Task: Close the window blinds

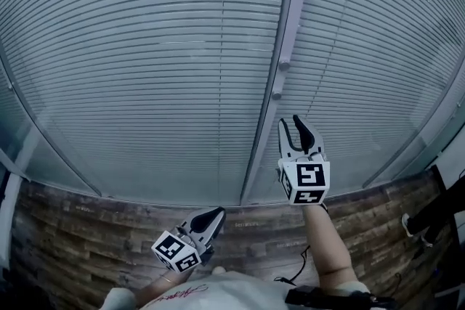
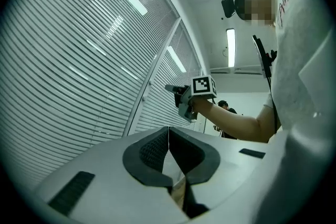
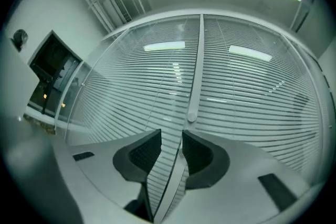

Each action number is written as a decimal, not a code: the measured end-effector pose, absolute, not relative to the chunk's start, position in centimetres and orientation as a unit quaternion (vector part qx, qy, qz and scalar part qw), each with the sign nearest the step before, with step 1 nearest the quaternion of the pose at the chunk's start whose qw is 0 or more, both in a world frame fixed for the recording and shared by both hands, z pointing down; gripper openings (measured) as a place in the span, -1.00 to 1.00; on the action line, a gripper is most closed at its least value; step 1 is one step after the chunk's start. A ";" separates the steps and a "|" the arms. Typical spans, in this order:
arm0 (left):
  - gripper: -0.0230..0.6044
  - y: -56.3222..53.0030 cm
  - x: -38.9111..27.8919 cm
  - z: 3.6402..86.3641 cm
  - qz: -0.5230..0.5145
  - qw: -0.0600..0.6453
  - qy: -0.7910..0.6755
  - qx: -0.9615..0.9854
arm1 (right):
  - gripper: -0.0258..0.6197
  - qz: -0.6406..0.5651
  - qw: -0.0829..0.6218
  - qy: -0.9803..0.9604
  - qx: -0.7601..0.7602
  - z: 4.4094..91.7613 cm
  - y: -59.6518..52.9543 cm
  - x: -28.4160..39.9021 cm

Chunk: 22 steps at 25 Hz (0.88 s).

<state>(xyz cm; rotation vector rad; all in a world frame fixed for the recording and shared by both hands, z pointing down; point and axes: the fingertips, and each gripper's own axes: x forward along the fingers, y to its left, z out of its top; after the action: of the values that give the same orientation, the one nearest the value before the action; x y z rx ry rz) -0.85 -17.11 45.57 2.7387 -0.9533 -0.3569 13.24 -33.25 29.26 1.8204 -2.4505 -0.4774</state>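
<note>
Grey-white slatted blinds [image 1: 145, 62] cover two window panes, split by an upright frame bar [image 1: 265, 120]. A pale tilt wand [image 1: 289, 18] hangs down along that bar and ends in a round tip [image 1: 282, 66]. My right gripper [image 1: 296, 128] is raised just below the wand's tip, jaws apart with nothing between them. In the right gripper view the wand [image 3: 195, 76] hangs straight ahead, its tip [image 3: 192, 116] a little beyond the gripper [image 3: 171, 140]. My left gripper [image 1: 216, 217] stays low by my body, shut and empty, as its own view [image 2: 168, 131] shows.
A wood-patterned ledge [image 1: 87, 229] runs under the window. Someone's dark leg and shoe [image 1: 432, 214] stand at the right edge. A cable [image 1: 298, 268] trails near my right arm. A dark opening [image 3: 52, 73] lies left of the window, and a person [image 2: 224, 108] stands in the background.
</note>
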 end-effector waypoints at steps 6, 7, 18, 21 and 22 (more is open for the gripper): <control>-0.87 -17.9 -2.2 45.3 -0.130 0.098 -0.347 0.924 | -0.57 -0.153 0.020 -0.779 0.607 25.3 -39.9 14.4; -0.87 -17.9 -2.6 45.5 -0.130 0.096 -0.350 0.922 | -0.57 -0.146 0.023 -0.777 0.612 25.3 -40.9 14.7; -0.87 -17.4 -5.1 45.5 -0.121 0.097 -0.389 0.908 | -0.56 0.004 -0.022 -0.789 0.614 24.5 -48.0 15.1; -0.87 -17.5 -5.4 45.7 -0.123 0.093 -0.390 0.908 | -0.56 0.010 -0.032 -0.787 0.616 23.9 -48.8 15.0; -0.87 -17.4 -5.5 45.8 -0.123 0.094 -0.391 0.907 | -0.56 0.015 -0.039 -0.787 0.616 23.6 -48.7 15.0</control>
<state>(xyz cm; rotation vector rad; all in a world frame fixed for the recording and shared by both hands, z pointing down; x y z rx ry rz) -5.45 -17.38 45.75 2.6919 -1.1591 -0.3635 14.96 -48.70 23.60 1.9830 -2.5349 0.0498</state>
